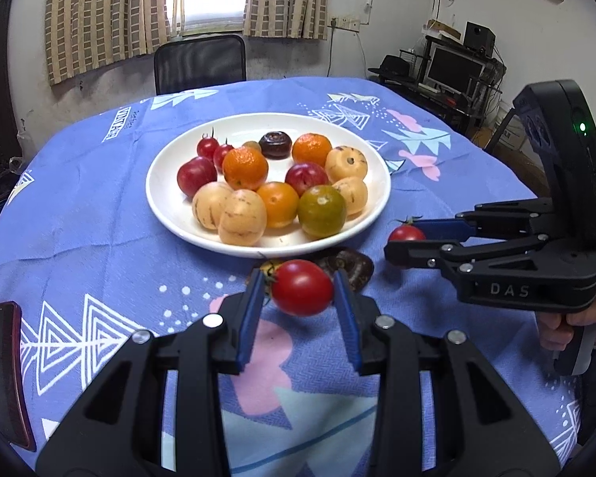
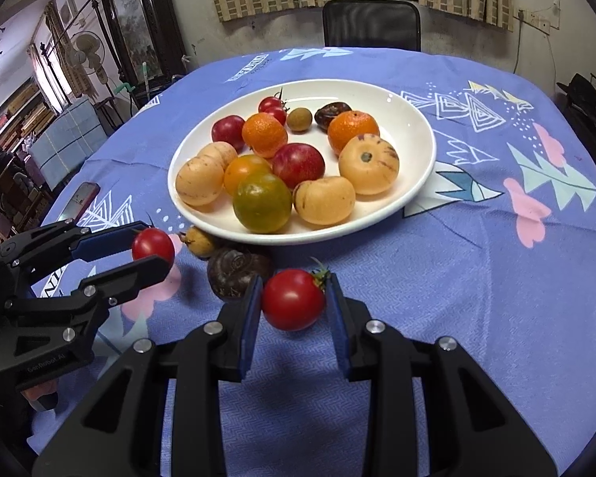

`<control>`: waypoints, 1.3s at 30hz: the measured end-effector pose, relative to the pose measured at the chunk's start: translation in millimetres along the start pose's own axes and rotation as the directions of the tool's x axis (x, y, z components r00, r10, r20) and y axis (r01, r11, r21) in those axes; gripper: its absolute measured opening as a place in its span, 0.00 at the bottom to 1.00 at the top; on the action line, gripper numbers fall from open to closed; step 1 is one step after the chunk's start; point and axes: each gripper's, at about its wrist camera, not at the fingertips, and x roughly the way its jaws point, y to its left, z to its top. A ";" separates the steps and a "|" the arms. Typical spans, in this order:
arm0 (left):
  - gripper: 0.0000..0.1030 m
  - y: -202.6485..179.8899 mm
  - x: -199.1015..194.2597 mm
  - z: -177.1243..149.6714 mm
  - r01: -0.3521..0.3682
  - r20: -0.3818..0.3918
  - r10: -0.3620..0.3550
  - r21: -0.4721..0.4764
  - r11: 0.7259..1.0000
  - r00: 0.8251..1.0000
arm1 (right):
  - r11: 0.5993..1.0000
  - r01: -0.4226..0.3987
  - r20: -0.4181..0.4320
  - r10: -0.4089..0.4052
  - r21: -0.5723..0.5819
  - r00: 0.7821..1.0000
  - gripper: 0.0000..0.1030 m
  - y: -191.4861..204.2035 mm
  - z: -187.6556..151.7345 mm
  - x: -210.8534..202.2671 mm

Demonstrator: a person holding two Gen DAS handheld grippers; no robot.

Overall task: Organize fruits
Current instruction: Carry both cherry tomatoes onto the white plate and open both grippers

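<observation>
Fruits mostly sit on the plate (image 2: 417, 183) already, while each tool, left (image 1: 300, 292) and right (image 2: 292, 298), is clamped on a cherry tomato above the surface (image 2: 496, 278), leaving those two plus a dark fruit (image 2: 234, 274) and a small yellow one (image 2: 198, 242) beside the plate.

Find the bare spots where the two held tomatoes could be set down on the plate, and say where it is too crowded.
On the white plate, bare room lies along the far rim behind the dark fruit, and on the right side beside the speckled yellow fruit. The near and left parts are packed with fruit. Both tongs, left and right, hold a cherry tomato.
</observation>
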 end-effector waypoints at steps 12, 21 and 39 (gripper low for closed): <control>0.35 7.0 -17.0 12.8 -0.006 0.041 0.007 -0.009 1.000 0.999 | 1.000 -0.019 0.064 0.019 0.006 0.998 0.31 -1.9 7.3 -19.3; 0.35 14.5 -15.0 41.6 -0.030 0.042 0.029 0.025 0.999 0.999 | 0.999 -0.013 0.094 0.010 0.039 0.995 0.31 -7.3 24.5 -16.6; 0.35 35.5 42.5 105.6 -0.085 0.060 0.086 -0.029 0.996 0.994 | 0.996 0.030 0.130 -0.040 0.082 0.991 0.31 -15.4 85.3 15.0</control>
